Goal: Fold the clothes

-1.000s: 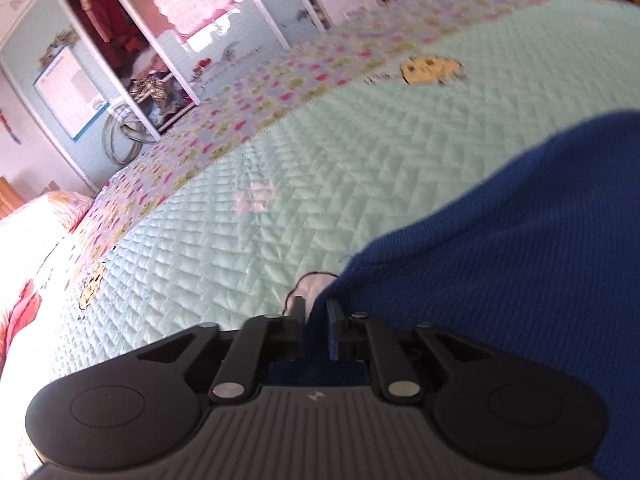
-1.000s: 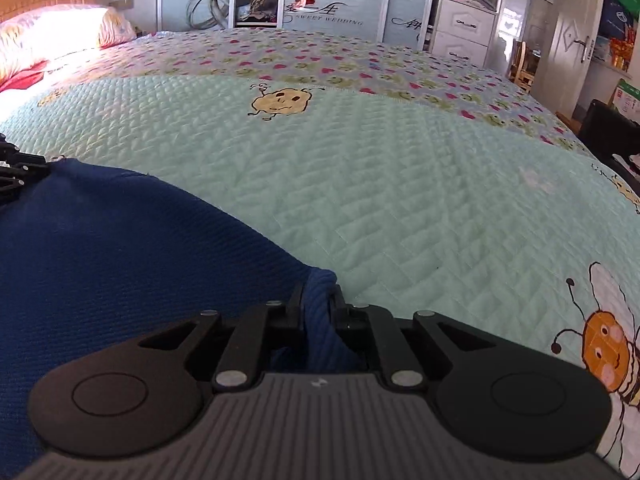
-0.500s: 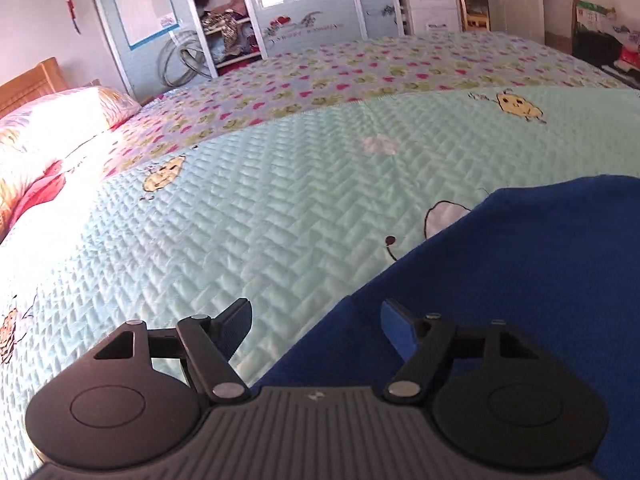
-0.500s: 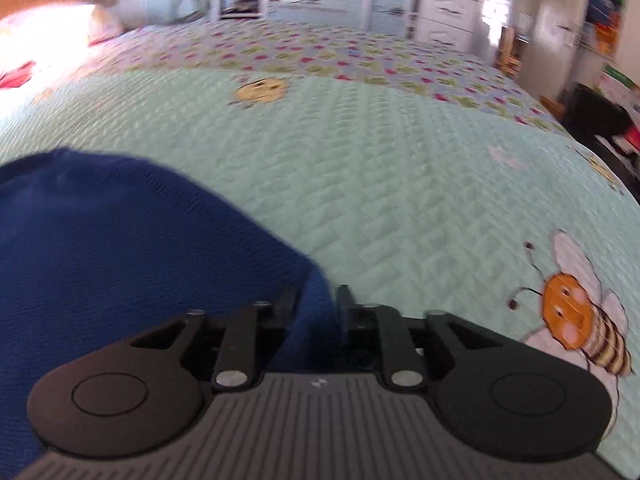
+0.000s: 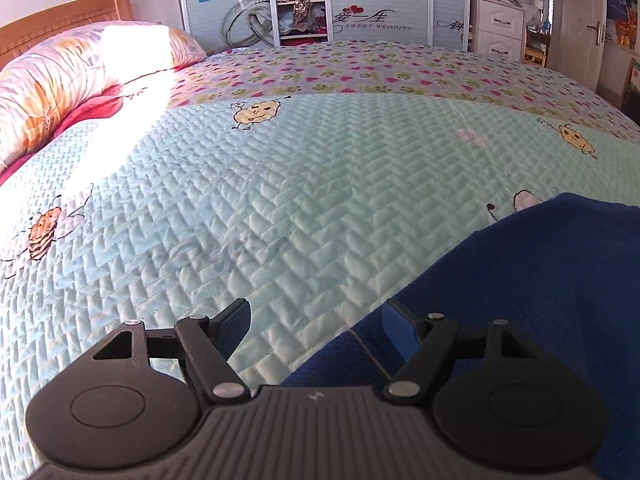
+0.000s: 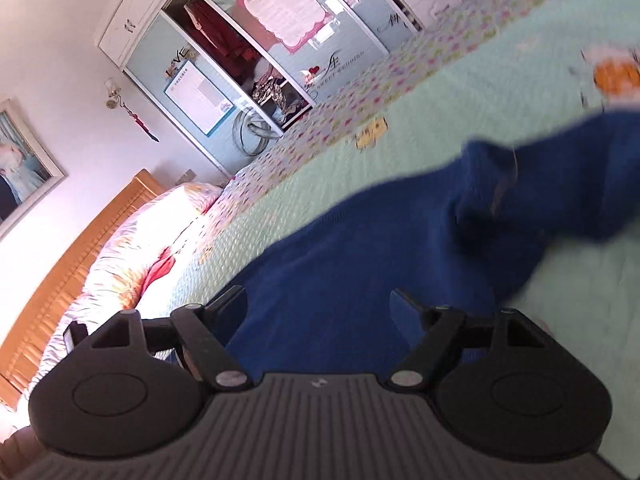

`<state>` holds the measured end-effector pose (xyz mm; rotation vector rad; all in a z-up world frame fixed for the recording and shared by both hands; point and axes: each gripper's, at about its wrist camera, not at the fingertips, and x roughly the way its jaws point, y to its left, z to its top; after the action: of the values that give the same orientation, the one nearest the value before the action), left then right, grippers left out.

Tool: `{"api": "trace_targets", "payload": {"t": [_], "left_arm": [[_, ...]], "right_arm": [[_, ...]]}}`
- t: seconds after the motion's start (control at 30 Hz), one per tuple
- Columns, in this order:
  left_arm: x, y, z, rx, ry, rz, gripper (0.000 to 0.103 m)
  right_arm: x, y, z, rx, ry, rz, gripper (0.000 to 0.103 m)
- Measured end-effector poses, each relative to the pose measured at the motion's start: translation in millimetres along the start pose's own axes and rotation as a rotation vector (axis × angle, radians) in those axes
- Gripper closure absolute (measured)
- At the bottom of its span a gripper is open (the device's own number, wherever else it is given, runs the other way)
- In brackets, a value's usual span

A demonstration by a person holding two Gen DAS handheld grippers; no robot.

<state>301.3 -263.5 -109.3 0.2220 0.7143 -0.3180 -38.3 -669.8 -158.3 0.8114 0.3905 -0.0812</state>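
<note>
Both grippers have their jaws apart right now. Left gripper [image 5: 316,320] hangs just over the quilted bedspread [image 5: 280,208], fingers spread wide and gripping nothing; its right-hand finger [image 5: 398,330] sits over the edge of the blue knit garment [image 5: 540,300], the other finger over bare quilt. That garment lies flat on the bed, running from under the tool away to its right and forward. Far ahead, a floral pillow [image 5: 68,84] leans by the wooden headboard [image 5: 60,16], off to the tool's left, with the wardrobe [image 5: 304,0] straight beyond the bed.

Over to the right gripper [image 6: 318,308], jaws opening, and this view is rolled hard to one side and blurred. Blue garment [image 6: 360,256] fills the space between and ahead of its fingers, but the pads are not pressing on it. Ahead and to the tool's right, the cloth bunches into a rumpled fold [image 6: 520,192] on the bedspread [image 6: 440,100]. Whether the fabric touches either finger, I cannot tell.
</note>
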Motion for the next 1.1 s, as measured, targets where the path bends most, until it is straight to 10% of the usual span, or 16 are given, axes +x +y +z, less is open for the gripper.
{"api": "trace_targets", "payload": {"t": [0.57,0.77,0.97,1.1], "left_arm": [[17.2,22.7,-8.7,0.066,0.042,0.076,0.016],[-7.4,82.8,-16.4,-0.241,0.049,-0.244,0.016],[-11.8,110.8,-33.6,-0.331,0.142,-0.271,0.016],[-4.0,123.4,-42.1,-0.438,0.200,-0.423,0.015]], "right_arm": [[10.6,-21.9,-24.1,-0.019,-0.037,0.084,0.024],[7.2,-24.8,-25.6,-0.021,-0.039,0.087,0.024],[8.2,-24.8,-25.5,-0.029,-0.037,0.081,0.024],[8.1,-24.3,-26.5,-0.035,-0.035,0.075,0.024]]}}
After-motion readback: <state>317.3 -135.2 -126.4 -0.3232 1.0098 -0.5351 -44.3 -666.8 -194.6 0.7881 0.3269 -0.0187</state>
